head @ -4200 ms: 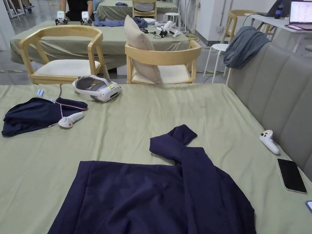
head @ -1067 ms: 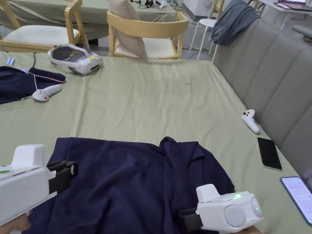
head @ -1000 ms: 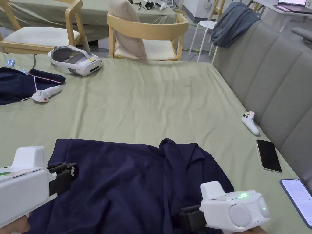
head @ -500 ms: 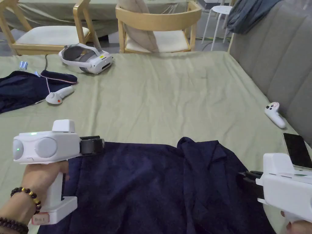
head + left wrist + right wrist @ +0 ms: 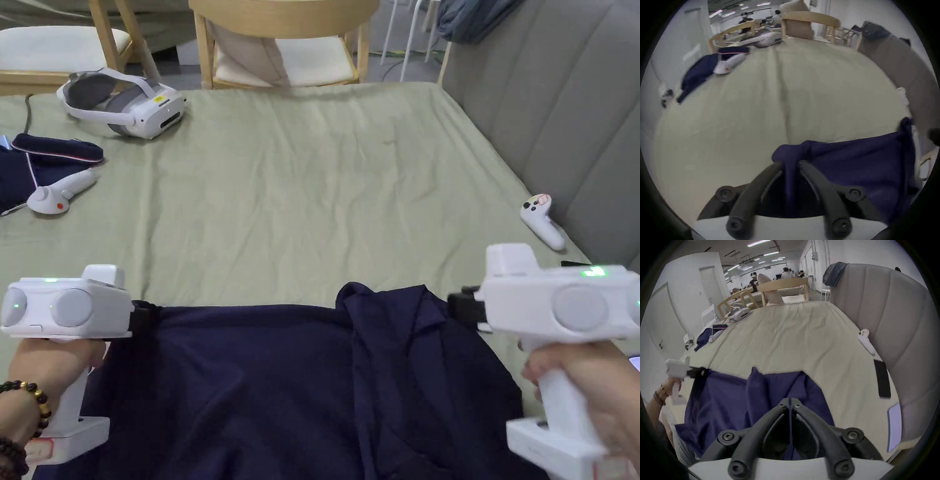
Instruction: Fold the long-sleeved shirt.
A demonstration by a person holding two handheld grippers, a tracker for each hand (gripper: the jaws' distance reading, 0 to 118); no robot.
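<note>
Left gripper: clenched on a bunched corner of the navy long-sleeved shirt; cloth runs between both jaws.
Right gripper: clamped on the shirt's opposite edge, a thin fold pinched between its closed jaws.
Shirt: stretched between the two grippers, its far edge taut from one to the other, the body lying toward the person on the green-sheeted tabletop; a folded sleeve makes a ridge nearer the right gripper.
Beyond the left gripper: a white controller beside another dark garment, and a white headset farther off.
Beside the right gripper: a second controller and a dark phone by the grey sofa back.
</note>
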